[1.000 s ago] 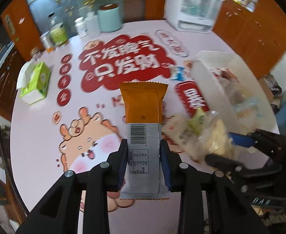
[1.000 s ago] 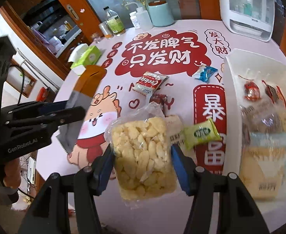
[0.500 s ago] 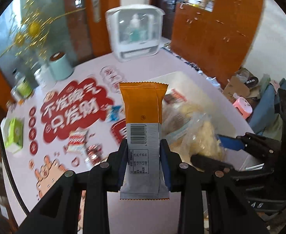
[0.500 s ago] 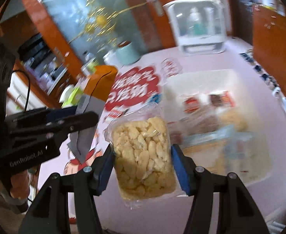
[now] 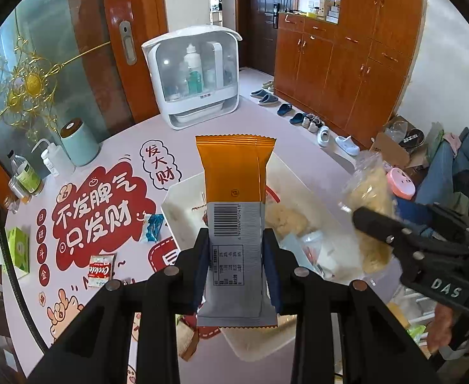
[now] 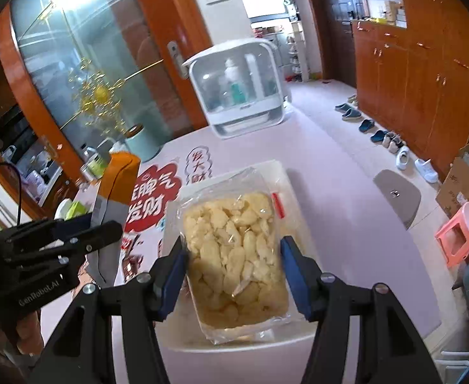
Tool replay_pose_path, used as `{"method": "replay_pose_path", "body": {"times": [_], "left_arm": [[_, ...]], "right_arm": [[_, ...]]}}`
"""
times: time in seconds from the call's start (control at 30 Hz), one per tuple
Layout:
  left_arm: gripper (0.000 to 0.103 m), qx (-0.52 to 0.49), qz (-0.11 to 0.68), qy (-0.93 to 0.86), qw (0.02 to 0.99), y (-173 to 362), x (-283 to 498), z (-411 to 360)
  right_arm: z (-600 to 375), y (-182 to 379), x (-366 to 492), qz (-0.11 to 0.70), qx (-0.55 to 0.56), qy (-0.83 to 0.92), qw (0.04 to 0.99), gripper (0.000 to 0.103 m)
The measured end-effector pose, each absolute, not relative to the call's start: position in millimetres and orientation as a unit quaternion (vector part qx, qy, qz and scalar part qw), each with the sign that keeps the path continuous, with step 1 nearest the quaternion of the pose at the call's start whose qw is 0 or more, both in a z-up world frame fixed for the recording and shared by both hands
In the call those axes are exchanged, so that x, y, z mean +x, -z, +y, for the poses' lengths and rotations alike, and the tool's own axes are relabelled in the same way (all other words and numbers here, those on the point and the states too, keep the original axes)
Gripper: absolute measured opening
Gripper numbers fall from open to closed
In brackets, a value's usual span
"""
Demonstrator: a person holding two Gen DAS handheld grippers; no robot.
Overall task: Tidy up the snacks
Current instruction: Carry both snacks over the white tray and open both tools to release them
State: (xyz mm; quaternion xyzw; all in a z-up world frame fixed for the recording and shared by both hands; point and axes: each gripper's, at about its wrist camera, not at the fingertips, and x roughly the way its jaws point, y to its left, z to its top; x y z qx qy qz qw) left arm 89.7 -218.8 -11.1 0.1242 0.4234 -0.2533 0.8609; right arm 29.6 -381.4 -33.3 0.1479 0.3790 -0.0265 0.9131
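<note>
My left gripper is clamped on the grey lower half of an orange bar, jaws closed in to the wrapper's width, the bar standing upright over the white bin. My right gripper pinches a clear bag of pale yellow pieces at its waist, jaws set wide and pressing the film; it too hangs above the bin, which shows beneath it in the right wrist view. In the left view the bag sits at 3 o'clock, beyond the bin's right wall.

What worries me:
- The two grippers are close together over one bin — if I lower both at once, the tools may knock, or one snack may land on the other's jaws.
- The bin already holds several packets, so the tall bar could come to rest propped on them and tip over the wall.
- The bag looks soft and loosely filled; squeezing harder risks crushing the pieces, while a slack hold lets the film slide out.
- It hangs near the bin's right edge, so an early release could drop it onto the table or the floor.

Loose snacks remain on the table: a blue packet at 9 o'clock of the bin and a red-and-white packet reading "Cookie" at 8 o'clock.

Readable writing: the tablecloth's large "不发脾气 只发财" and "发大财"; the bar's barcode, digits too small to trust; "DAS" on the right tool, "GenRobot.AI" on the left.
</note>
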Motion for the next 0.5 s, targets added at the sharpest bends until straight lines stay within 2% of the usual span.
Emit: {"method": "replay_pose_path", "body": {"times": [0.5], "left_arm": [[0.031,0.136,0.42,0.233,0.866,21.6,127.3,-253.5]], "right_arm": [[-399.3,26.2,82.5,0.367,0.132,0.046,0.92,0.058]]}}
